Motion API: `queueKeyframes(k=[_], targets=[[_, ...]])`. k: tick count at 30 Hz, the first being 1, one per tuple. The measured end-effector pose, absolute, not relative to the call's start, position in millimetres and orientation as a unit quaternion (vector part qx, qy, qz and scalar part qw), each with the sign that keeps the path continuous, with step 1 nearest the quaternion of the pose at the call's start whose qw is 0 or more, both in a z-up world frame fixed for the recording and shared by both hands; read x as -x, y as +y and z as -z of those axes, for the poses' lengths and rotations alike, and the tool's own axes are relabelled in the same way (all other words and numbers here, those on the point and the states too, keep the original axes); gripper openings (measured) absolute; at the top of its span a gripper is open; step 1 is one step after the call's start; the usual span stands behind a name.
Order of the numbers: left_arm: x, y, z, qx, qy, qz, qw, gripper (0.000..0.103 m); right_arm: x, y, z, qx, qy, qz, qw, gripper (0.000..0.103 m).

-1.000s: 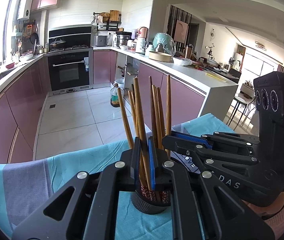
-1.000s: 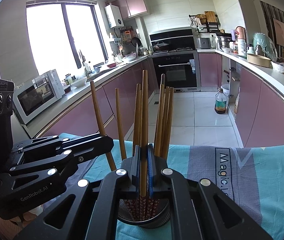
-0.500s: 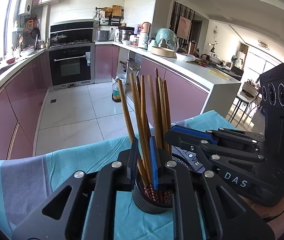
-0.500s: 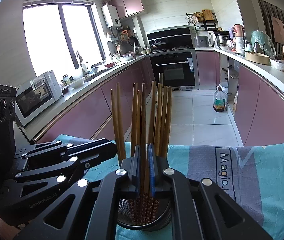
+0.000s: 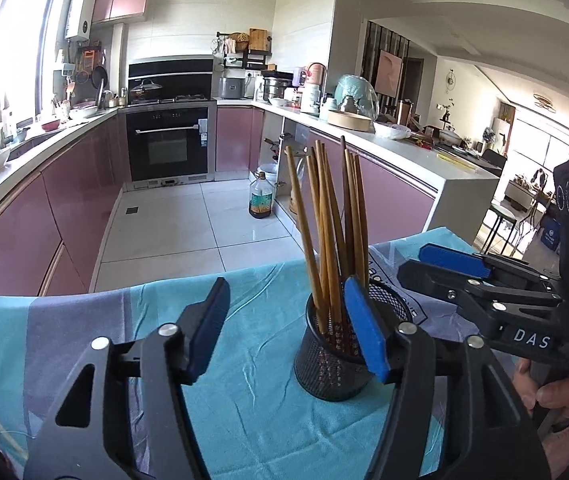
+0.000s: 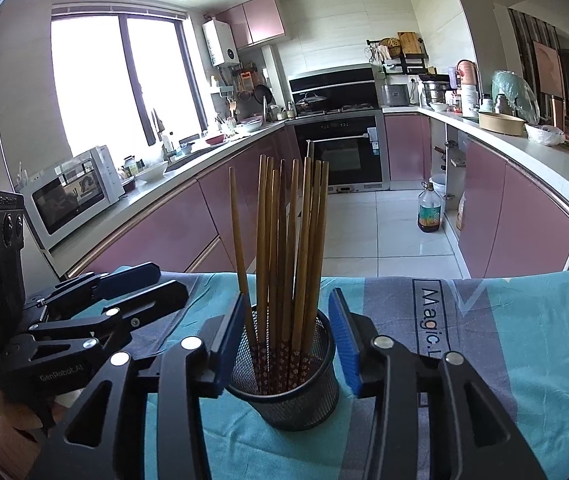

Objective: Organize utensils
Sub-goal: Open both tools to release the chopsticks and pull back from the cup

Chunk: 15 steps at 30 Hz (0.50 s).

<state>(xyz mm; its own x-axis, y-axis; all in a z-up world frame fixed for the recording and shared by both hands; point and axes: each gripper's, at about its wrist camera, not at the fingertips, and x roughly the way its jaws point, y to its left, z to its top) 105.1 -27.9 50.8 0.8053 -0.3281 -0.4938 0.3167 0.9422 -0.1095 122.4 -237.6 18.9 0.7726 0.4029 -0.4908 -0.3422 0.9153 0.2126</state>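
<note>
Chopsticks: a bundle of brown chopsticks (image 6: 284, 240) stands upright in a black mesh holder (image 6: 284, 384), patterned ends down and plain tips fanning a little — by the look of it the sorting is done or nearly so.

Holder: it sits on the teal and grey cloth (image 6: 524, 340), near the table's far edge, upright and apparently steady.

Right gripper: the right gripper (image 6: 290, 344) is spread wide, its blue pads on either side of the holder's rim and gripping nothing; the left pad lies against one leaning stick (touching or merely in front, I cannot tell).

Left gripper: the left gripper (image 5: 288, 328) is likewise released and empty — its right pad stands in front of the holder, its left pad well off to the side over bare cloth.

Why so: both tools let go with the sticks inside suggests the last ones have been dropped in; the leaning sticks could snag a pad on the way out.

Surface: the cloth is slightly creased, printed with lettering reading "Magic".

Room: a kitchen with pink cabinets (image 5: 64, 200), a black oven (image 5: 170, 144), a microwave (image 6: 72, 192) by a bright window, and an oil bottle (image 5: 260, 198) on the white tiled floor.
</note>
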Motion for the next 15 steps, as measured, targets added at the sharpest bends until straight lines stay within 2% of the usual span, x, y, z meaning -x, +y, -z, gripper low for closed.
queueKeyframes(k=[3,4,6,9,12,15], targets=[[-92,-15,-46,0.014,0.254,0.155,0.955,0.078,-111,-238,-15,-0.046,0.266,-0.190,0.944,0.058],[-86,-9,-44,0.015,0.252,0.150,0.956,0.086,-107,-238,-14,-0.043,0.265,-0.187,0.945,0.066],[-76,0,-41,0.019,0.246,0.140,0.959,0.096,-99,-239,-12,-0.044,0.259,-0.185,0.947,0.075],[-61,11,-35,0.018,0.242,0.128,0.962,0.097,-88,-236,-6,-0.037,0.252,-0.178,0.951,0.092],[-43,24,-27,0.026,0.238,0.119,0.964,0.097,-74,-232,-1,-0.030,0.239,-0.171,0.955,0.096],[-26,30,-23,0.026,0.223,0.101,0.969,0.097,-58,-230,0,-0.020,0.220,-0.153,0.963,0.096]])
